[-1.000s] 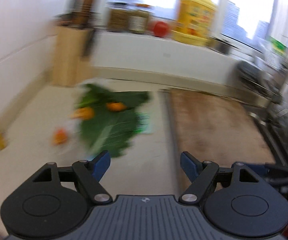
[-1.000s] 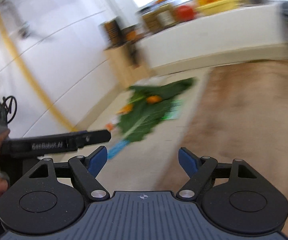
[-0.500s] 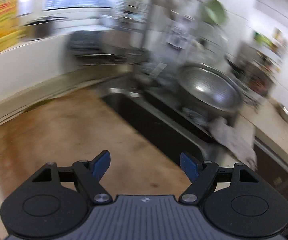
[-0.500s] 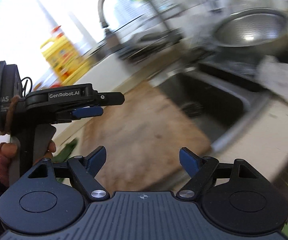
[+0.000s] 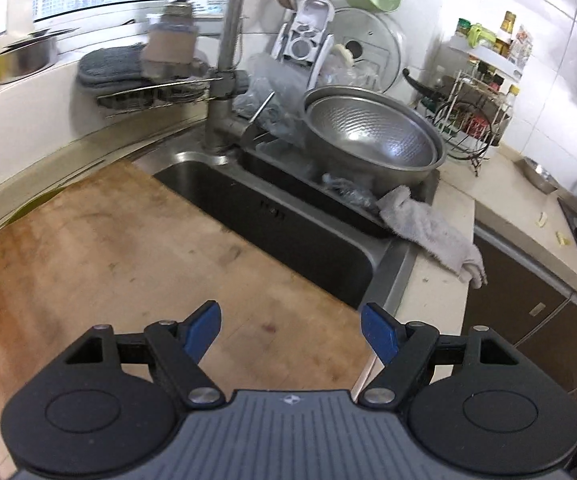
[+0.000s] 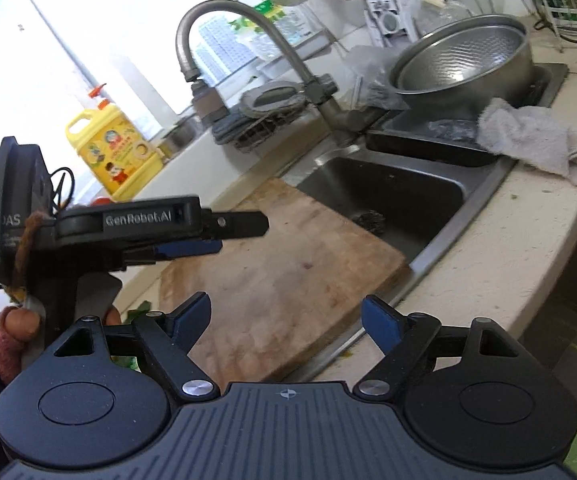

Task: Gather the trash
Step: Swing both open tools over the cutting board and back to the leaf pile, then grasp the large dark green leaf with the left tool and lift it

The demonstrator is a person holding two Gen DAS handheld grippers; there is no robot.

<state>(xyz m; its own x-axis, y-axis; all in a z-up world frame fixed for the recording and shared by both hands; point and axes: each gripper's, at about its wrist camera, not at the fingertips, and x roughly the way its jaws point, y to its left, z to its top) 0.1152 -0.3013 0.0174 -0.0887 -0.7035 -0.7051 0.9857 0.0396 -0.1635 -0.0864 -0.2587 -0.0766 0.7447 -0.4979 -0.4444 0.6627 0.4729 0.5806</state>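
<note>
Daylight floods in from the window point(image 6: 68, 32), which is blown out to white behind the faucet point(image 6: 244, 36). The steel bowl point(image 5: 372, 136) catches soft glare. The faucet head point(image 5: 172, 36) left of the bowl is smeared by motion blur. Fisheye bending curves the counter edge point(image 6: 520, 232), and the corners go dark.

Black tongs point(image 5: 291, 330), blue fingertips point(image 5: 204, 326), silver screws, ribbed grey housing.

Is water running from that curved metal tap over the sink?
Off. No stream shows below the curved metal tap, and the steel sink basin beneath looks dry, holding only a dark scrubber.
</note>
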